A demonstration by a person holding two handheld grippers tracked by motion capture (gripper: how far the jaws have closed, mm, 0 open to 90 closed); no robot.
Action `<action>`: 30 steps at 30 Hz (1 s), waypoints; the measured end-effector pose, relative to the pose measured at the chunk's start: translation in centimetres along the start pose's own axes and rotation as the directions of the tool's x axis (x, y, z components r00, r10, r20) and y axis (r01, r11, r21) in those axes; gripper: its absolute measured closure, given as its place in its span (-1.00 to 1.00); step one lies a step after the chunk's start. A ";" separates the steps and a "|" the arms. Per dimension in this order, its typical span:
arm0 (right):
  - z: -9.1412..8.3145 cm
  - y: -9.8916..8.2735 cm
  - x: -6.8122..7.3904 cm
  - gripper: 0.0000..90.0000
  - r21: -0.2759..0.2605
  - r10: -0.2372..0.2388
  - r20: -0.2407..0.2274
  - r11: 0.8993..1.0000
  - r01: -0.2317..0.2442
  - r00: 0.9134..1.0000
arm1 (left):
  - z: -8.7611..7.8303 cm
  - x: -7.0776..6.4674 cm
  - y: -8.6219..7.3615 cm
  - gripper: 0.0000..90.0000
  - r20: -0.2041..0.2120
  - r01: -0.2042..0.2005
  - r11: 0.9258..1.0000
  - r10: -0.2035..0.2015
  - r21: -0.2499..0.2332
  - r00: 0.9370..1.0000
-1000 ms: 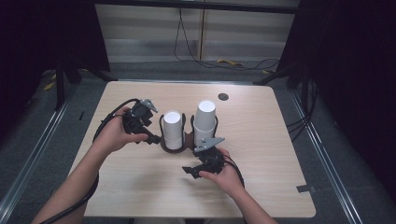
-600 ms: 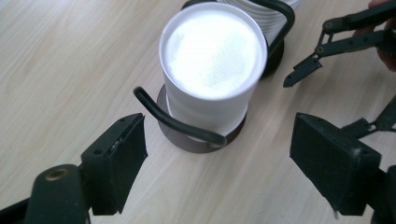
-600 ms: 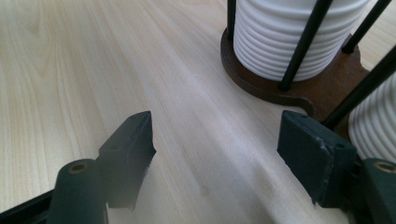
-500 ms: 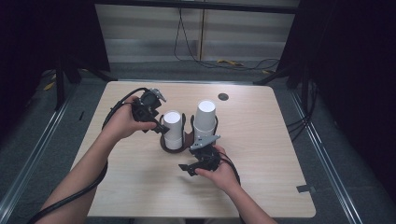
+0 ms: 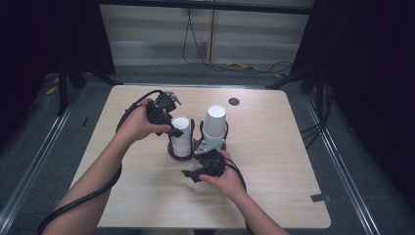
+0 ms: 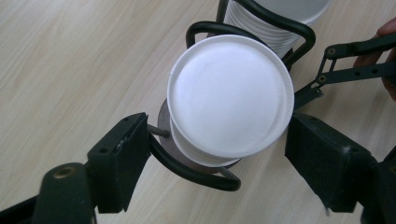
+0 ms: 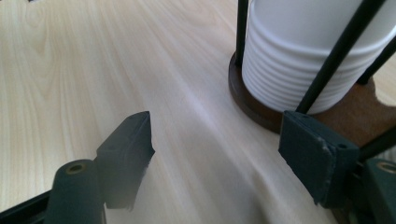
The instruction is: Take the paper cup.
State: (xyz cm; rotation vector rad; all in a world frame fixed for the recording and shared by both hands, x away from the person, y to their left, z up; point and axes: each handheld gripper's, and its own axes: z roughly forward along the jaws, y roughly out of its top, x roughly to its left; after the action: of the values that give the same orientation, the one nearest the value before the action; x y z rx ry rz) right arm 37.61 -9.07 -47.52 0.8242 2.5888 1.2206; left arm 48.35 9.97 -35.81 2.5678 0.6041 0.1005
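Note:
A black wire holder (image 5: 178, 154) on a round brown base carries two stacks of upturned white paper cups, a left stack (image 5: 180, 134) and a taller right stack (image 5: 214, 120). My left gripper (image 5: 172, 128) hovers over the left stack. In the left gripper view its jaws straddle the top cup (image 6: 231, 93) and have just been closing, with a small gap still at the left pad. My right gripper (image 5: 205, 149) lies low on the table in front of the holder. Its jaws have just been opening, with bare wood between them (image 7: 217, 121) beside the base (image 7: 252, 107).
The holder stands mid-table on the light wooden tabletop (image 5: 274, 161). A dark round hole (image 5: 234, 101) sits near the far edge and a bit of black tape (image 5: 320, 197) at the right front. Cables trail from both grippers.
My left hand moved away from me and to the right, onto the top of the left stack, and its jaws narrowed. The right hand stayed put.

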 end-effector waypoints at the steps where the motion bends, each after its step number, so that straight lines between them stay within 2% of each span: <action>1: 0.1 0.1 0.0 -0.43 -0.004 0.003 0.003 1.000 -0.003 1.000 | 0.0 0.0 0.0 -0.51 -0.003 0.001 1.000 -0.001 -0.002 1.000; 5: 0.6 0.5 0.0 -0.43 -0.011 0.013 -0.011 1.000 -0.013 1.000 | 0.3 0.1 0.2 -0.51 -0.016 -0.005 1.000 0.005 0.007 1.000; 12: 1.4 1.2 0.1 -0.47 -0.017 0.011 -0.011 1.000 -0.012 1.000 | 0.8 0.3 0.3 -0.61 -0.011 0.023 1.000 -0.023 0.005 1.000; 16: 1.9 1.5 0.1 -0.48 -0.024 0.005 -0.005 1.000 -0.005 1.000 | 0.9 0.4 0.3 -0.63 -0.013 0.011 1.000 -0.011 0.014 1.000; 24: 1.8 2.1 0.2 -0.48 -0.046 0.006 -0.010 0.999 -0.007 1.000 | 1.0 0.2 0.4 -0.64 -0.016 0.023 1.000 -0.023 0.016 1.000; 30: 2.0 2.2 0.2 -0.49 -0.030 0.001 -0.001 1.000 -0.001 1.000 | 1.1 0.4 0.6 -0.63 -0.015 0.013 0.999 -0.013 0.033 1.000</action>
State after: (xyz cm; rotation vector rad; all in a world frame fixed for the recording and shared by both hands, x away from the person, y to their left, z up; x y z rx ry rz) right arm 39.13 -6.52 -47.13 0.8196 2.5643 1.2567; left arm 49.11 9.18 -36.48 2.5968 0.6331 0.1062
